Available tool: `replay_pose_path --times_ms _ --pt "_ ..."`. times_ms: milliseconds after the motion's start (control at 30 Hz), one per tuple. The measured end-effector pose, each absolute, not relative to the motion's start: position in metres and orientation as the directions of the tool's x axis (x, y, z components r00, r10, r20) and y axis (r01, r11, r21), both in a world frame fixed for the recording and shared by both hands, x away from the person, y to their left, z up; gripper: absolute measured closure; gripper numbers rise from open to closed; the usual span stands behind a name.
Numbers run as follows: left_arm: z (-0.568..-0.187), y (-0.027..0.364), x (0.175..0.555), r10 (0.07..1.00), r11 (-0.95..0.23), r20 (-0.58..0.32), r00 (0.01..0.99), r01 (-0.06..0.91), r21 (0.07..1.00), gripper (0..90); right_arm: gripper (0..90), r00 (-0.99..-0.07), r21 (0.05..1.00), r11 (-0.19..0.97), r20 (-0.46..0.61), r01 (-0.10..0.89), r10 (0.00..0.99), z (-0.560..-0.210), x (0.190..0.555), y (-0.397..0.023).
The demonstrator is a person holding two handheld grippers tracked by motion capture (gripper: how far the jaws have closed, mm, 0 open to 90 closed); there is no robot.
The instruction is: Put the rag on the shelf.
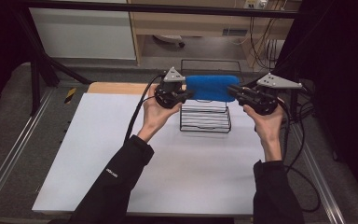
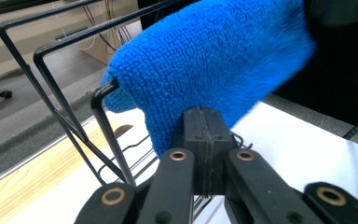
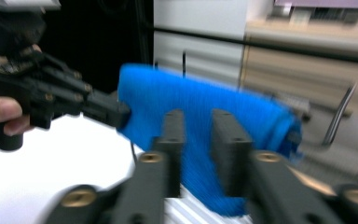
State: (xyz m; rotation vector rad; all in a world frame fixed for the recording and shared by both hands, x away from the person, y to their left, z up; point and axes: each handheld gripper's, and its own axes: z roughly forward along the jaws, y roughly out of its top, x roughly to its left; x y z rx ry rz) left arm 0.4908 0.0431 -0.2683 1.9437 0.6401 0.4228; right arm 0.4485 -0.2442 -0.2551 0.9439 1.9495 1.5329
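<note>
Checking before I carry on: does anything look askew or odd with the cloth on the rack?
Nothing stands out. The blue cloth hangs over the wire rack, with the left gripper pinching its edge and the right gripper at its other end.

In the right gripper view, the right gripper [image 3: 196, 154] stands with its two black jaws apart, a gap showing between them, before a blue cloth [image 3: 205, 112]. The left gripper [image 3: 114, 112], held by a hand [image 3: 0, 116], meets the cloth's left edge above the white worktop [image 3: 51, 172].

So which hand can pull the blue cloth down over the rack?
Probably the left: the left gripper is shut on the blue cloth's edge beside the wire rack, while the right gripper's jaws stand apart.
</note>
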Motion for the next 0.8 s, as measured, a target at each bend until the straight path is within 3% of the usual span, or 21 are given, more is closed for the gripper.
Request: replay_pose_path --times_ms 200,433,567,800 --pt "-0.272 0.045 0.491 0.599 -0.359 0.017 0.8 0.25 0.899 89.8 89.6 -0.618 0.95 0.139 0.068 0.281 0.783 -0.275 0.455 -0.248" --pt "-0.271 0.053 0.486 0.594 -0.36 0.014 0.804 0.25 0.899 86.0 80.6 -0.633 0.955 0.142 0.058 0.261 0.772 -0.276 0.449 -0.25" --pt "-0.271 0.062 0.479 0.594 -0.365 0.018 0.804 0.25 0.897 78.3 69.9 -0.64 0.962 0.129 0.059 0.243 0.767 -0.274 0.442 -0.249" --pt "-0.276 0.085 0.468 0.611 -0.364 0.012 0.792 0.267 0.892 59.3 43.6 -0.631 0.961 0.096 0.092 0.258 0.771 -0.276 0.429 -0.245"
